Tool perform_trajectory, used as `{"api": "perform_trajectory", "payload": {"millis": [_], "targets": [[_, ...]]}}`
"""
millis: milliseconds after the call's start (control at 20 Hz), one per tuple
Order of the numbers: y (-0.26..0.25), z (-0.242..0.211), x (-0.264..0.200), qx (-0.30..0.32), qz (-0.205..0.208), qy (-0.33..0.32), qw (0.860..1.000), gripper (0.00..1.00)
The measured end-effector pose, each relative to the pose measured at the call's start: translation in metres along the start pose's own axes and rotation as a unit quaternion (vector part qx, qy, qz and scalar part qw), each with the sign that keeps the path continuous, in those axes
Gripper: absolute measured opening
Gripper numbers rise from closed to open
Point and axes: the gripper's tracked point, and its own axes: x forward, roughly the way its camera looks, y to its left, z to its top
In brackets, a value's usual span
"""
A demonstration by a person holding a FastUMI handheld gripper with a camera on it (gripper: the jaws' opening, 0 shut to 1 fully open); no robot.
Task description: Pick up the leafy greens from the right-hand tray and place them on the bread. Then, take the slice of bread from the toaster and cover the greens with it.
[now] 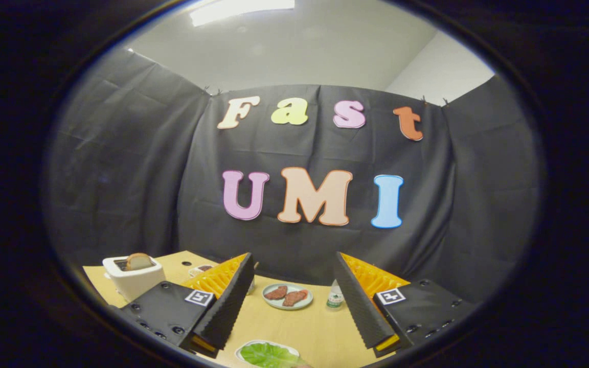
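My gripper [293,266] is open, its two black-padded fingers [228,301] spread wide with nothing between them. It hangs above the wooden table [320,327]. Below and between the fingers lies a white plate [267,353] holding a green leaf [269,356]. Off beyond the left finger stands a white toaster [133,278] with a slice of bread [138,261] sticking up out of its slot.
Ahead between the fingers is a pale plate [288,296] with two reddish-brown meat pieces. A small green-labelled bottle [334,295] stands just right of it. Another small dish [201,269] peeks out behind the left finger. Black cloth walls close off the table's far side.
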Motion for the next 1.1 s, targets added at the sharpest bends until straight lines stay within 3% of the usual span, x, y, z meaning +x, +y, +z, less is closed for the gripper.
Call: {"api": "perform_trajectory", "payload": {"millis": [600, 1100], "targets": [[-0.003, -0.069, 0.017, -0.029, 0.092, 0.088, 0.991, 0.99], [0.017, -0.149, 0.031, -0.049, 0.165, 0.168, 0.970, 1.00]]}}
